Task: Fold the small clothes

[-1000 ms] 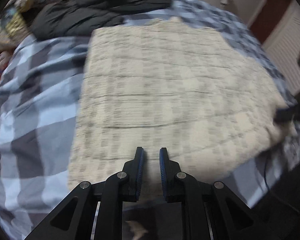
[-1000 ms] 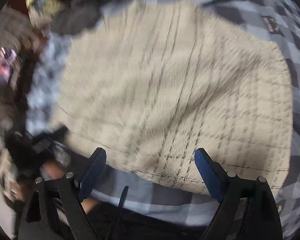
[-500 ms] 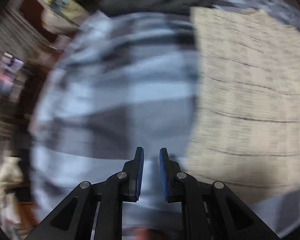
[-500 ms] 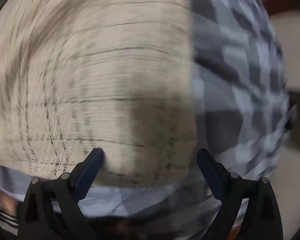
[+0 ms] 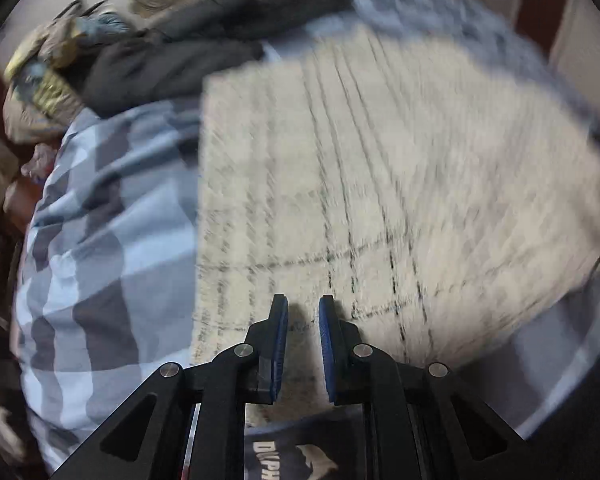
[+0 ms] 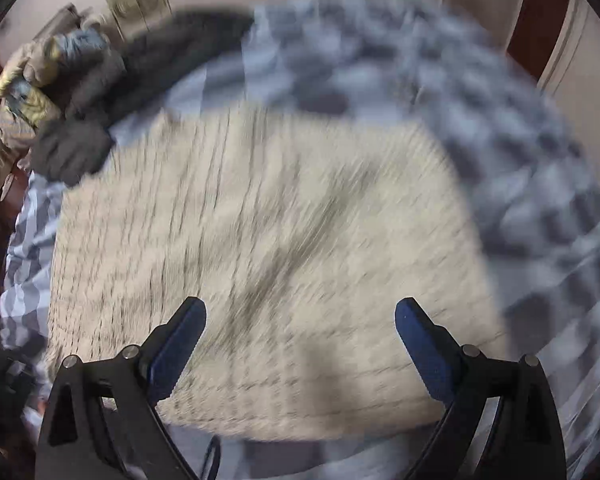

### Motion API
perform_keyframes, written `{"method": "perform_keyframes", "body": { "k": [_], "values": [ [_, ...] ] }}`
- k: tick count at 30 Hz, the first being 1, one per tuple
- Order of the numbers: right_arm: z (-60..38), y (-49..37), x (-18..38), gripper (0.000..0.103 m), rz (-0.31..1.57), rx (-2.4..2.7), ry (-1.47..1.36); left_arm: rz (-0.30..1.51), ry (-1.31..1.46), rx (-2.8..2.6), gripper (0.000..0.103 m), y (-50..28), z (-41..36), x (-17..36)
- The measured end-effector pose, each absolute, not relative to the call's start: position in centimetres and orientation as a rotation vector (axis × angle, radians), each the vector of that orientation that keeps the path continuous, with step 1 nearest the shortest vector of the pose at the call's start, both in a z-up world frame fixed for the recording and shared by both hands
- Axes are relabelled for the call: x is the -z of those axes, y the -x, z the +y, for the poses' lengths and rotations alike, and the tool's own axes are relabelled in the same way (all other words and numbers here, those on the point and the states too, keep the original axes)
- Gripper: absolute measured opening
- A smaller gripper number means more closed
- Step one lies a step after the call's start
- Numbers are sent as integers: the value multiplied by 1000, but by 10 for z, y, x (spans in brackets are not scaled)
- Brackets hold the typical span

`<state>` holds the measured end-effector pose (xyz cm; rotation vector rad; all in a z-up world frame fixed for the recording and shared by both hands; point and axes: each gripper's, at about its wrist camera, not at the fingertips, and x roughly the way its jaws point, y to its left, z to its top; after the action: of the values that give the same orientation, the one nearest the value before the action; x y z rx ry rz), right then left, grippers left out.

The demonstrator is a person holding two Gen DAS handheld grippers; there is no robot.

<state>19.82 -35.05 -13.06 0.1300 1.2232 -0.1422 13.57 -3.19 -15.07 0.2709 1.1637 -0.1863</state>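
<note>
- Both handheld grippers hang over a bed, tipped steeply downward toward a cream cloth (image 5: 380, 184) with thin dark grid lines; both views are smeared by motion blur.
- The left gripper (image 5: 303, 312) has its blue-padded jaws drawn in to a narrow slit, and nothing is caught between them; its tips hover above the near edge of the cream cloth, close to that cloth's left border.
- The right gripper (image 6: 300, 312) has just been opening its jaws and now shows them spread wide, one pad toward each lower corner of its view, with only open air between them and the cloth (image 6: 268, 248) lying below.
- The cloth lies spread flat on a blue, grey and white checked bed cover (image 5: 100, 264), which shows around it on the left, far and right sides.
- A dark padded jacket (image 5: 204, 48) lies in a heap at the far left of the bed, touching or just overlapping the far left corner of the cream cloth.
- Beyond the jacket sits a bundle of patterned fabric (image 5: 48, 72), near the pale wall.
- At the bottom of the left view, a dark garment with white lettering (image 5: 284, 456) shows between the gripper's arms; what it belongs to cannot be told.
</note>
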Motion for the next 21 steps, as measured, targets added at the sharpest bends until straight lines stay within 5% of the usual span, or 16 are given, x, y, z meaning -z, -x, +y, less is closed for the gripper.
{"method": "perform_keyframes", "body": {
  "k": [6,7,10,14,21],
  "values": [
    [-338,-192,116,94,1148,121,-108,1093,-279,243,16,-142,-30,164],
    [-336,-191,116,94,1139,118,-118,1079,-265,253,24,-143,-24,166],
    [-340,-189,118,94,1136,111,-145,1062,-282,125,103,-151,-7,164],
    [-348,-188,115,94,1161,96,-195,1154,-47,178,103,-166,26,163],
    [-365,-165,82,94,1091,41,-285,910,-124,270,103,-146,-3,105]
  ]
}}
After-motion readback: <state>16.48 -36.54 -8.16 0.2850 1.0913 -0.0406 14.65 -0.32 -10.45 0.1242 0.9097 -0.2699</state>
